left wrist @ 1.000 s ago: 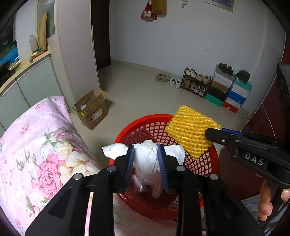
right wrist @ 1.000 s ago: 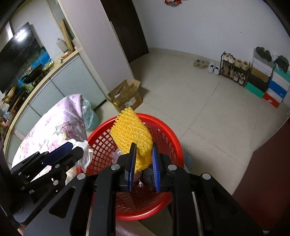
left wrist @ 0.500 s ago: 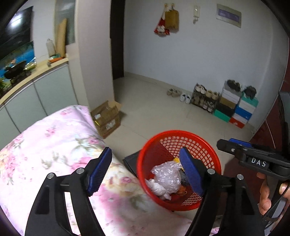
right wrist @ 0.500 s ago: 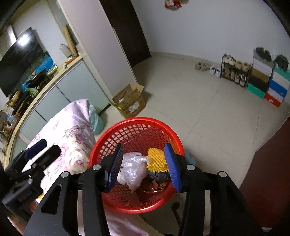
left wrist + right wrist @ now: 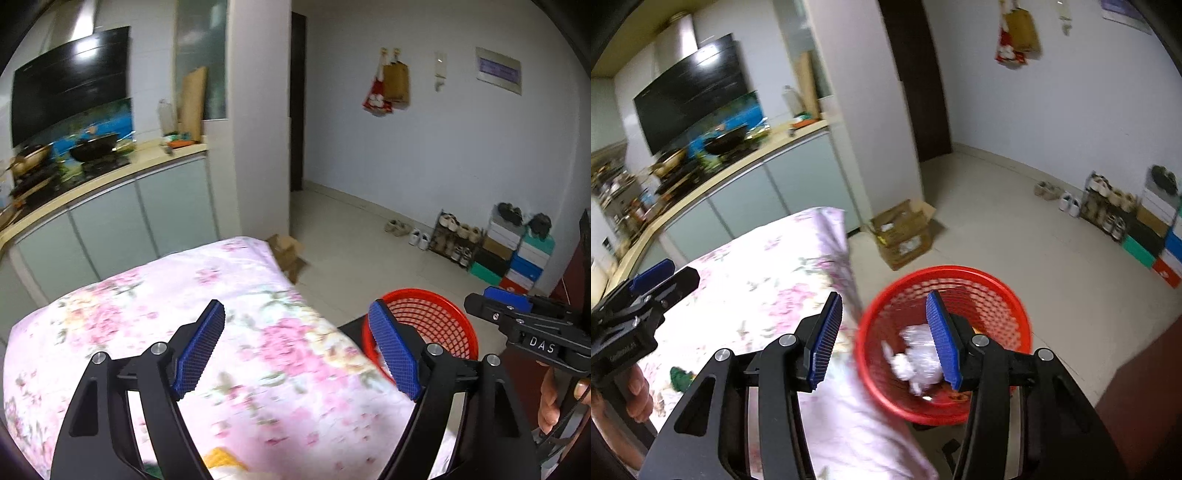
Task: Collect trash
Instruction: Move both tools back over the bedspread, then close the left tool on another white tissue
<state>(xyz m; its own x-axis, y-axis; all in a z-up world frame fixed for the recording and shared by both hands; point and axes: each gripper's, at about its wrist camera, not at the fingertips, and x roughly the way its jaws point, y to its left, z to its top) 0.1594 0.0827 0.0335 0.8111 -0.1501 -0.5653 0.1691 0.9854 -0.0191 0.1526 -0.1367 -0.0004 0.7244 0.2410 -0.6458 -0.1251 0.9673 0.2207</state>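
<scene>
Left gripper point(image 5: 297, 345) and right gripper point(image 5: 884, 339) are spread wide, nothing held. Crumpled plastic point(image 5: 918, 356) inside red basket point(image 5: 1008, 295) at 4 o'clock is seen only from the right wrist — hidden in the left view.

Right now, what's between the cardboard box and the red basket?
Only bare floor tile separates the cardboard box from the red basket, seen in the right wrist view.

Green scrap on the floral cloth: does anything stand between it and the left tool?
Nothing visible does. The green scrap lies on bare floral cloth, apart from other things, with the open left tool above the cloth close by.
</scene>
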